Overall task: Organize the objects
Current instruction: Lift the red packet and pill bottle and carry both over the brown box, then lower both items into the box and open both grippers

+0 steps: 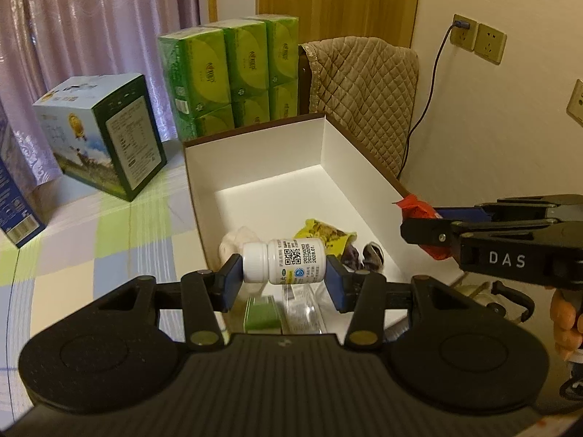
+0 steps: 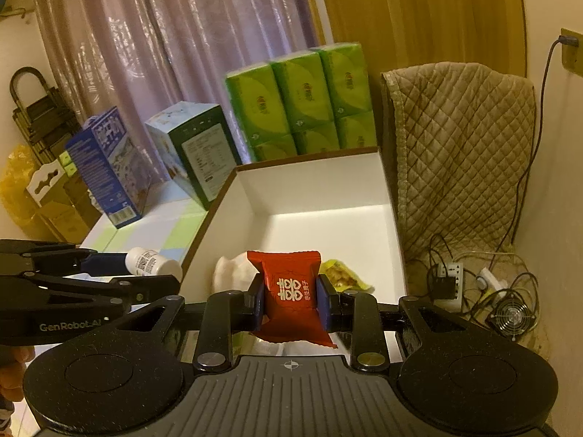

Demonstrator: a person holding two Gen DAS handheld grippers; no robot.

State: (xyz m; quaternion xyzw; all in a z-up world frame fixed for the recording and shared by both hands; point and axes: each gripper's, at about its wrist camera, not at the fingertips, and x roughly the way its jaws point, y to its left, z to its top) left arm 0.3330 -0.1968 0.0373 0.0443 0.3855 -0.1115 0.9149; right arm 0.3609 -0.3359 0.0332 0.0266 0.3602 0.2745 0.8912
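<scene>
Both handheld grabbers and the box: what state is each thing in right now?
Left gripper: jaws shut on the white bottle.
White bottle: capped, held sideways above the box.
Right gripper: jaws shut on the red packet.
Red packet: sealed, held upright.
White box: open, no lid, partly filled.
Yellow snack bag: lying inside the box.
Wall socket: cable plugged in.

Two hand-held grippers are in view, the left hand-held gripper and the right hand-held gripper. There is one white pill bottle, one red sachet and one open white box. In the box lie one yellow packet, one whitish bundle and perhaps one dark item, blurred. Behind stand six green tissue packs and two cartons.
</scene>
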